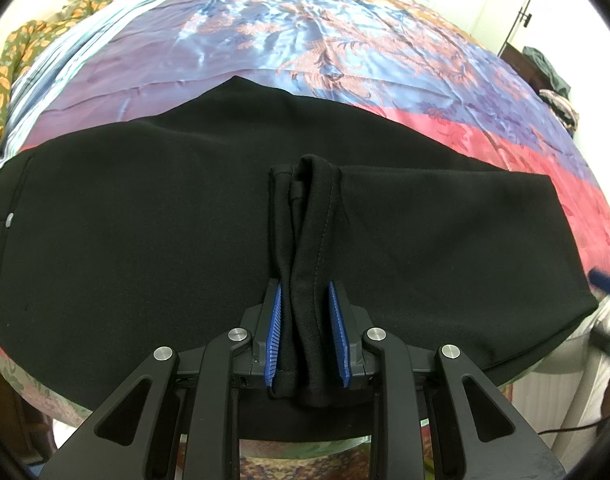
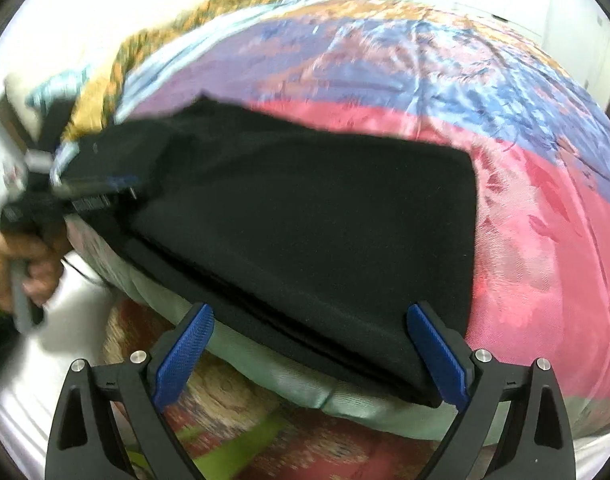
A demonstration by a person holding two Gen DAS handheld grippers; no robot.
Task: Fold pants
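Left wrist view: satin bedspread (image 1: 265,40) in blue, purple and pink covers the bed.
Room: white door (image 1: 553,0) far right.
Pants (image 1: 145,220): black, folded along bed's near edge.
Left tool (image 1: 305,308): narrow, clamping bunched pant hems.
Right tool (image 2: 309,316): wide, empty.

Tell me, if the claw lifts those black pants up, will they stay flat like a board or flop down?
Probably flop. The black pants already bunch into soft ridges where the left claw pinches them, so they look limp, not stiff. Their edge droops over the side of the bed, which suggests they would sag. The shiny bedspread looks slick, so they might slide when pulled.
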